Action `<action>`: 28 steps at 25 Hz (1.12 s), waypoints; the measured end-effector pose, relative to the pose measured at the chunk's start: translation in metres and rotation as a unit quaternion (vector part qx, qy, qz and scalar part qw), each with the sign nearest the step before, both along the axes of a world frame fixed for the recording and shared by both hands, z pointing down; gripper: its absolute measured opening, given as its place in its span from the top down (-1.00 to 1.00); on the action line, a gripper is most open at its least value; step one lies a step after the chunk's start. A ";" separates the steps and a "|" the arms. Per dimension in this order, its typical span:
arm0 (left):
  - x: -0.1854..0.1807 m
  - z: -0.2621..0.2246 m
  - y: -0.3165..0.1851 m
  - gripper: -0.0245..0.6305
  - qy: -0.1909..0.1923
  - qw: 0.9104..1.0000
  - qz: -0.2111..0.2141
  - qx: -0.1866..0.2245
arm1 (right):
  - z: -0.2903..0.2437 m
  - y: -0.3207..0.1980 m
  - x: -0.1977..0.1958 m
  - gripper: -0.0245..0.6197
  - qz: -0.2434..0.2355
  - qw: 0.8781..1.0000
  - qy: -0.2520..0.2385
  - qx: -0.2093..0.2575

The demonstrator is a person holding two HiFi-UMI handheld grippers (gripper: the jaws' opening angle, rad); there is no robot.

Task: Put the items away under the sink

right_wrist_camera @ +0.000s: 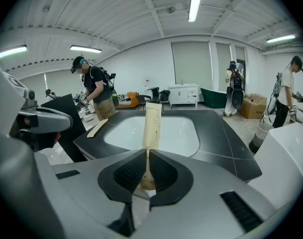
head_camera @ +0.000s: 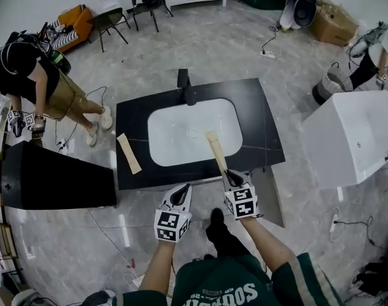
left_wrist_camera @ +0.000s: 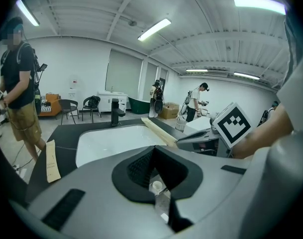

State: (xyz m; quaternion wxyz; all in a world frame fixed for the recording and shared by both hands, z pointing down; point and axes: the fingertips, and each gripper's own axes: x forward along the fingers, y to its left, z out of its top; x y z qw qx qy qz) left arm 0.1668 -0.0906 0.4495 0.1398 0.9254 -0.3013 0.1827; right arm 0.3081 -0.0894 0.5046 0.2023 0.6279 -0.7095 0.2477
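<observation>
A: Packets noted?
B: Two long, flat, tan paper sleeves. First packet [head_camera: 129, 153] lay flat on the black counter [head_camera: 260, 120], left of centre frame, beside the white basin [head_camera: 181, 129]. Second packet [head_camera: 215, 150] slanted over the basin's right rim, its near end pinched in the right gripper [head_camera: 230, 174].

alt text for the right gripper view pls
The right gripper, jaws shut on the near end of a long tan paper packet, holds it pointing out over a white sink basin set in a black countertop. A second packet lies on the counter's left; people stand behind.
</observation>
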 end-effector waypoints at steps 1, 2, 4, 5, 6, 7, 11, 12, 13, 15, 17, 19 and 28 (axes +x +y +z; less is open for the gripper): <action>-0.002 0.003 0.006 0.90 0.000 1.000 0.000 0.003 | 0.004 0.006 -0.001 0.75 0.001 1.000 0.000 0.001; -0.005 0.007 0.012 0.90 -0.001 1.000 0.000 0.005 | 0.008 0.012 -0.002 0.75 0.002 1.000 0.002 0.002; -0.012 0.015 0.025 0.90 -0.001 1.000 -0.004 0.009 | 0.016 0.025 -0.006 0.75 0.001 1.000 0.008 0.005; -0.015 0.020 0.033 0.89 -0.001 1.000 -0.007 0.009 | 0.019 0.033 -0.007 0.75 0.000 1.000 0.011 0.006; -0.018 0.025 0.041 0.89 0.000 1.000 -0.009 0.009 | 0.023 0.041 -0.008 0.75 -0.002 1.000 0.014 0.007; -0.021 0.029 0.049 0.89 0.001 1.000 -0.012 0.008 | 0.026 0.051 -0.010 0.75 -0.004 1.000 0.016 0.008; -0.035 0.053 0.079 0.89 0.003 1.000 -0.020 -0.002 | 0.038 0.099 -0.020 0.76 -0.004 1.000 0.015 0.009; -0.037 0.060 0.085 0.89 0.004 1.000 -0.022 -0.006 | 0.042 0.113 -0.023 0.76 -0.005 1.000 0.017 0.008; -0.038 0.066 0.090 0.89 0.007 1.000 -0.024 -0.009 | 0.046 0.128 -0.025 0.76 -0.007 1.000 0.019 0.006; -0.036 0.073 0.096 0.89 0.011 1.000 -0.027 -0.011 | 0.058 0.155 -0.029 0.76 -0.013 1.000 0.020 -0.004; -0.033 0.080 0.102 0.90 0.016 1.000 -0.026 -0.008 | 0.076 0.180 -0.033 0.75 -0.019 0.999 0.021 -0.017; -0.030 0.091 0.108 0.90 0.019 1.000 -0.023 -0.005 | 0.098 0.196 -0.034 0.76 -0.024 0.999 0.024 -0.030; -0.018 0.183 0.094 0.89 0.023 0.999 -0.012 0.019 | 0.205 0.155 -0.026 0.76 -0.012 0.999 0.015 -0.044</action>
